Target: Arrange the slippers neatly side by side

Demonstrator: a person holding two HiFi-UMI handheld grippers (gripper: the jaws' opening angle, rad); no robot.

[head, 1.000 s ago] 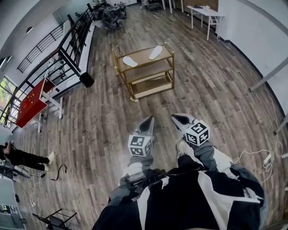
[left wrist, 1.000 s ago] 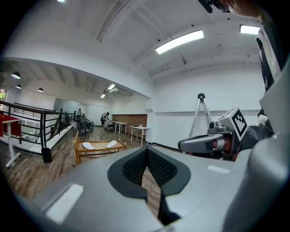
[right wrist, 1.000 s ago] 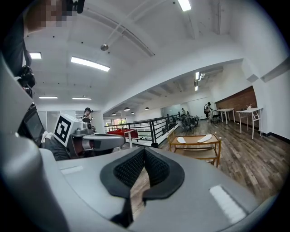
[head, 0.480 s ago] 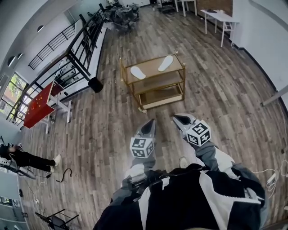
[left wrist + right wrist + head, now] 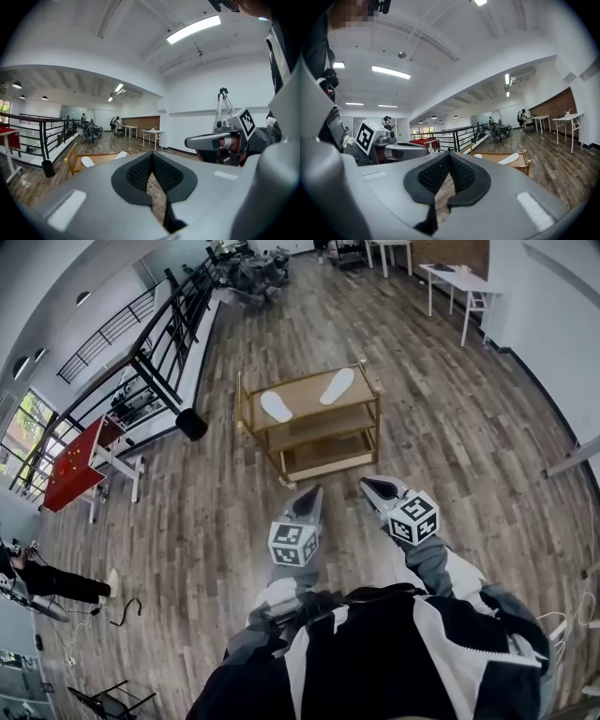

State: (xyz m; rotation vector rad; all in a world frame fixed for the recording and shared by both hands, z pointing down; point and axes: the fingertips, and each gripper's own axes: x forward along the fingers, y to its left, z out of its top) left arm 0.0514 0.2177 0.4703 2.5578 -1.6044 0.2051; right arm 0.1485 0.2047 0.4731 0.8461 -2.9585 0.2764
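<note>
Two slippers (image 5: pixel 276 406), both white, lie on the top shelf of a cart (image 5: pixel 305 398), well apart from each other, toes angled outward so they form a loose V. The head view alone shows this layout from above, along with the cart's two lower shelves, a black bin (image 5: pixel 190 424) by the railing (image 5: pixel 155 329) and a red table (image 5: pixel 73 461) farther left.

The left gripper (image 5: pixel 310 495) and right gripper (image 5: pixel 370 487) are held out side by side above the wood floor (image 5: pixel 450 427), short of the cart and touching nothing.

Only the gripper views show the jaws themselves. In the left gripper view the two dark ribbed pads meet at their tips with nothing between them; the floor shows through the gap below. The right gripper view shows the same: pads together, empty.

From the left gripper view both slippers appear low on the cart ahead and to the left, with the other gripper and its marker cube at the right and a tripod (image 5: pixel 223 101) behind it. The right gripper view shows one slipper clearly on the cart at right of centre and only an edge of the second. It also shows ceiling lights (image 5: pixel 391 72) and the railing at eye level, which the head view does not.
</note>
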